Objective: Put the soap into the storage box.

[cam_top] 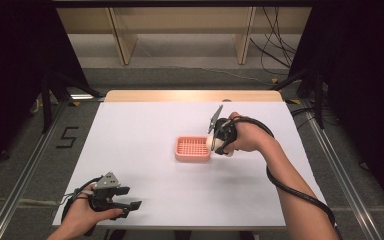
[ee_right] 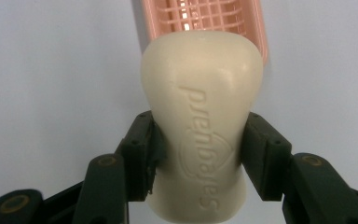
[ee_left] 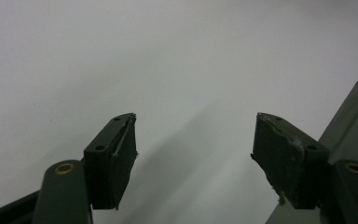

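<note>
White worktop [cam_top: 145, 150] carries a pink slatted soap dish [cam_top: 192, 149]; at its right edge the right claw [ee_right: 198, 154] pinches a cream soap bar [ee_right: 201, 112] between both jaws. Left claw [ee_left: 193, 154] gapes empty near the front-left corner.

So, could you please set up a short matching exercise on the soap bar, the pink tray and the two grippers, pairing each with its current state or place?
Things:
1. soap bar
2. pink tray
3. left gripper
4. right gripper

States:
A. open, holding nothing, near the table's front left corner
B. shut on an item
C. lying on the white table, bare of contents
D. clamped between two black jaws

Pairs: 1-D, 2-C, 3-A, 4-B
</note>
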